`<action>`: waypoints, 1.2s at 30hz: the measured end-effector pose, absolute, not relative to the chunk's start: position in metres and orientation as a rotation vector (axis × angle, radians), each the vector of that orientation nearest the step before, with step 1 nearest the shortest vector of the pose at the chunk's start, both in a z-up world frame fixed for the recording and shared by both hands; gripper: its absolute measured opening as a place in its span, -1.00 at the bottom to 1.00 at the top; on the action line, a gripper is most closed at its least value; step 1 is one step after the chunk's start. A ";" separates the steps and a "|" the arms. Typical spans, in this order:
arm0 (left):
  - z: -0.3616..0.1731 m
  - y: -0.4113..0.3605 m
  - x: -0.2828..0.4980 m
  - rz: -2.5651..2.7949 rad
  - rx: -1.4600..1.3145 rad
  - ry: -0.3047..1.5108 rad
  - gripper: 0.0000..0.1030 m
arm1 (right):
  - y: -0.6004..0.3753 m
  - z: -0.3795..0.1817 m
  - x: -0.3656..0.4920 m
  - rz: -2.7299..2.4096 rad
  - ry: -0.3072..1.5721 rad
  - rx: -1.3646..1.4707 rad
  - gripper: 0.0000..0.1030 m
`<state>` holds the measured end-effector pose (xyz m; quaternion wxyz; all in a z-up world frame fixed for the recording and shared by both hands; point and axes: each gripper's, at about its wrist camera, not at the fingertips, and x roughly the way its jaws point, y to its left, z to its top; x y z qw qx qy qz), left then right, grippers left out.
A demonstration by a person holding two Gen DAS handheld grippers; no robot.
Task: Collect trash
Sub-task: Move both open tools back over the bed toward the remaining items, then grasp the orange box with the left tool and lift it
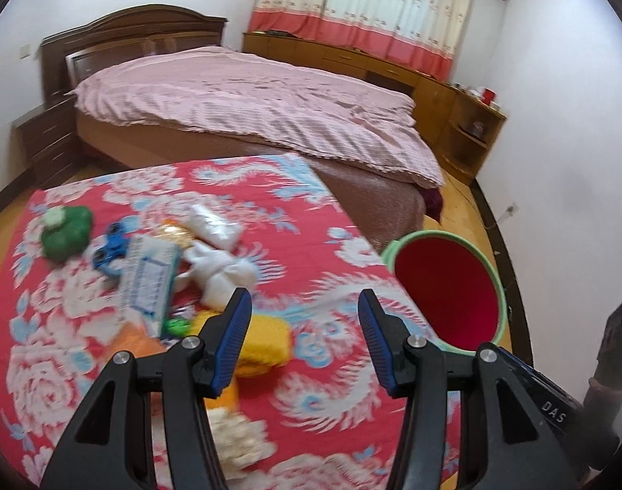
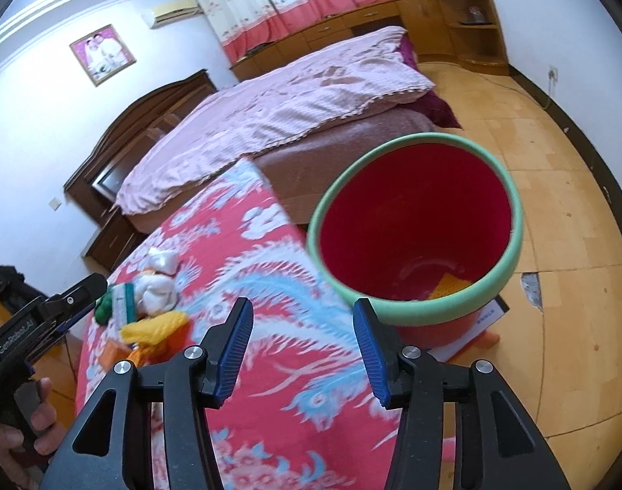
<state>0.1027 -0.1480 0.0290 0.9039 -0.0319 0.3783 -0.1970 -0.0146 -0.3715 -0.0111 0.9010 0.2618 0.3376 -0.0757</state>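
Observation:
A red bin with a green rim (image 1: pixel 445 290) (image 2: pixel 417 220) stands on the floor at the table's right edge; an orange piece (image 2: pixel 447 288) lies at its bottom. A litter pile lies on the red floral cloth (image 1: pixel 302 245): white crumpled tissue (image 1: pixel 221 269) (image 2: pixel 159 290), a blue-white packet (image 1: pixel 147 281), a yellow wrapper (image 1: pixel 266 343) (image 2: pixel 155 330), a green lump (image 1: pixel 65 232) and a blue item (image 1: pixel 106 253). My left gripper (image 1: pixel 304 310) is open and empty, above the cloth right of the pile. My right gripper (image 2: pixel 302 318) is open and empty, near the bin's rim.
A bed with a pink cover (image 1: pixel 245 102) stands behind the table. Wooden cabinets (image 1: pixel 453 94) line the far wall under curtains. A dark nightstand (image 1: pixel 49 143) is at the left. Wooden floor (image 2: pixel 556 188) lies right of the bin, with a white box (image 2: pixel 474 330) under it.

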 end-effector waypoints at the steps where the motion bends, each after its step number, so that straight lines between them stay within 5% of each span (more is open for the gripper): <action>1: 0.029 -0.142 0.103 -0.396 -0.070 0.781 0.06 | -0.368 -0.011 -0.014 -0.151 0.699 0.536 0.03; 13: 0.012 -0.074 0.101 -0.237 -0.067 0.811 0.07 | -0.332 -0.008 -0.011 -0.095 0.722 0.485 0.05; 16: 0.001 -0.062 0.105 -0.218 -0.067 0.834 0.20 | -0.324 -0.010 -0.007 -0.082 0.739 0.474 0.05; 36: -0.042 -0.047 0.127 -0.247 -0.103 0.915 0.36 | -0.299 -0.026 0.011 -0.081 0.817 0.433 0.06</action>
